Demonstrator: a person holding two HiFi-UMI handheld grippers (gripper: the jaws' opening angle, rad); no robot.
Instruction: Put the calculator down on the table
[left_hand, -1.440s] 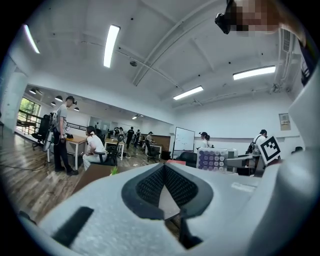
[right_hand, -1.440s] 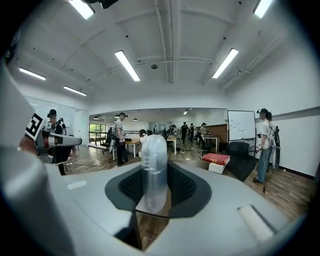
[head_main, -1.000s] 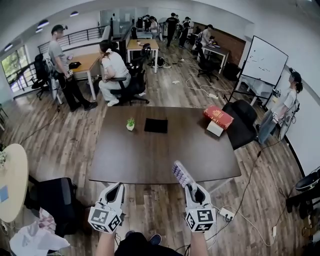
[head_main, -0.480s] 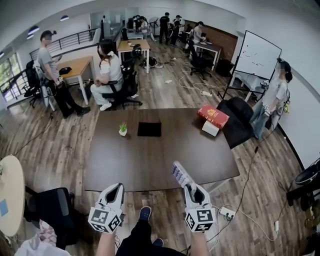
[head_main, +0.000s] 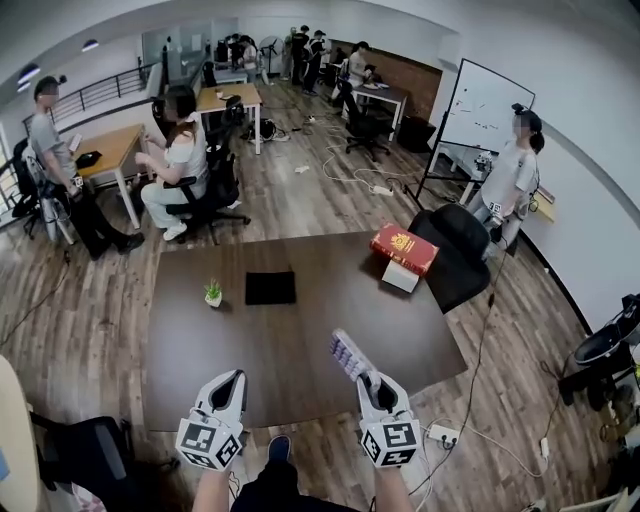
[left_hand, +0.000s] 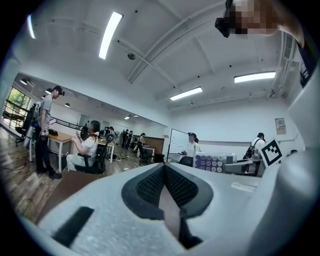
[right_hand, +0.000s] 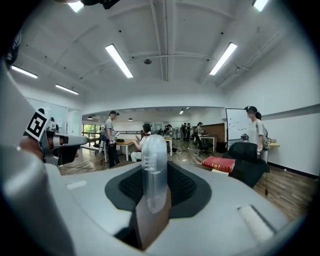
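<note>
The right gripper (head_main: 368, 380) pinches the calculator (head_main: 350, 355) at the near edge of the table (head_main: 300, 330).
Its jaws clamp the calculator's lower end, so it sticks out past them, keys up, in the air above the brown tabletop. The left gripper (head_main: 232, 378), beside it, has its jaws pressed together with nothing between them. Farther out on the table are a black pad (head_main: 270, 288), a small potted plant (head_main: 213, 293) and a red book (head_main: 404, 249).

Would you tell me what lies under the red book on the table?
A white slab, perhaps a box or another book, lies under the red book. Only its near end shows; the book covers the rest.
</note>
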